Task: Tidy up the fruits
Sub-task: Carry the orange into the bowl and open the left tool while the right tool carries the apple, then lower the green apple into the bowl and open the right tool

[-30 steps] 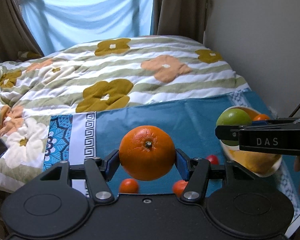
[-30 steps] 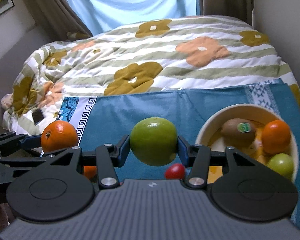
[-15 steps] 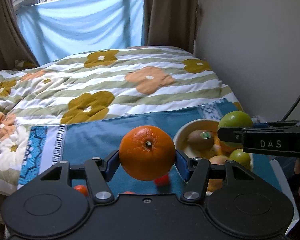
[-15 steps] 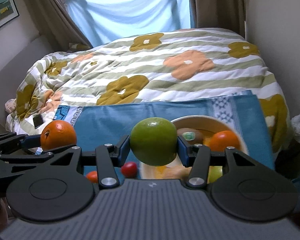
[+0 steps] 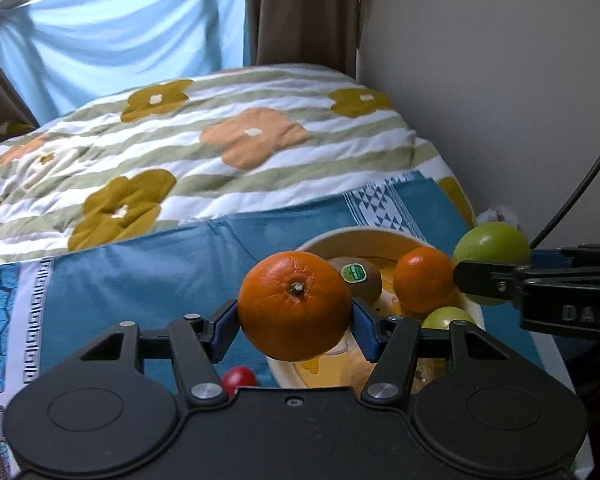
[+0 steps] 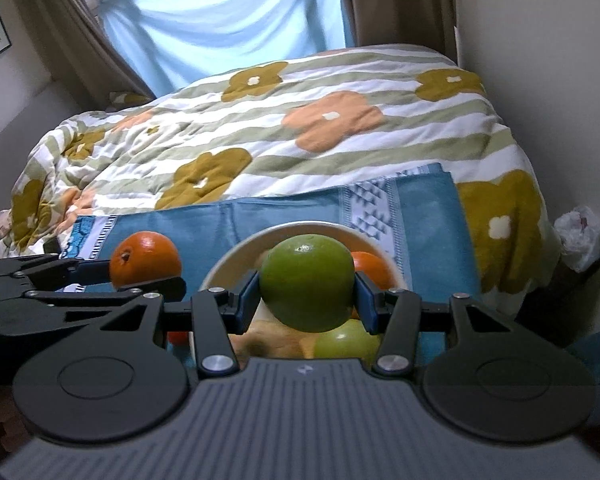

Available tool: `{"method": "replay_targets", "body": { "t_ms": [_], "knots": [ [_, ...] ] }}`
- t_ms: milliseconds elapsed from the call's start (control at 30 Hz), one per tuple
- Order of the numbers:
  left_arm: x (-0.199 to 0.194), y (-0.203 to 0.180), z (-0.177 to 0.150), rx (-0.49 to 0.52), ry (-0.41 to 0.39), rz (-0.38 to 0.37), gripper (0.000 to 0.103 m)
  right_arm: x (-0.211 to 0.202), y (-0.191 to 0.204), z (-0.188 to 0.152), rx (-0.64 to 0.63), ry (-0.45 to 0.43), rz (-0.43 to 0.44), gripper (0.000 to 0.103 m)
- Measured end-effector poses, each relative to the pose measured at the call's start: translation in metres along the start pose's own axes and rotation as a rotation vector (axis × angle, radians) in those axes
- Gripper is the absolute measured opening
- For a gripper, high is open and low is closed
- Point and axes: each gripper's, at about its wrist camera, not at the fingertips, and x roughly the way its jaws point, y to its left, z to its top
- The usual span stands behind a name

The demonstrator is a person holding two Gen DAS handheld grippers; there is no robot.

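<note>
My left gripper is shut on a large orange, carried just above the near left rim of a cream bowl. Inside the bowl lie a kiwi with a green sticker, a smaller orange and a green fruit. My right gripper is shut on a green apple, hovering over the same bowl; the apple also shows at the right in the left wrist view. The held orange shows at the left of the right wrist view.
The bowl stands on a blue patterned cloth over a flowered quilt. A small red fruit lies on the cloth left of the bowl. A wall runs close on the right, with a dark cable hanging there.
Both grippers have travelled right across the cloth with their fruits, from the cloth's middle to over the bowl. The small fruits on the cloth slid out of view to the left.
</note>
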Motion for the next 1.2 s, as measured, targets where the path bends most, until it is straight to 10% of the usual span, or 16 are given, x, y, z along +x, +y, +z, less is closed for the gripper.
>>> {"method": "replay_targets", "body": {
  "t_ms": [433, 567, 1200],
  "knots": [
    [0.052, -0.007, -0.003, -0.027, 0.096, 0.003, 0.065, 0.021, -0.026, -0.001, 0.029, 0.029, 0.002, 0.065],
    [0.045, -0.006, 0.0, -0.051, 0.052, 0.008, 0.095, 0.021, -0.025, -0.001, 0.029, 0.032, 0.002, 0.065],
    [0.004, 0.028, -0.022, -0.15, 0.039, 0.081, 0.095, 0.046, 0.003, 0.008, -0.044, 0.05, 0.063, 0.065]
  ]
}}
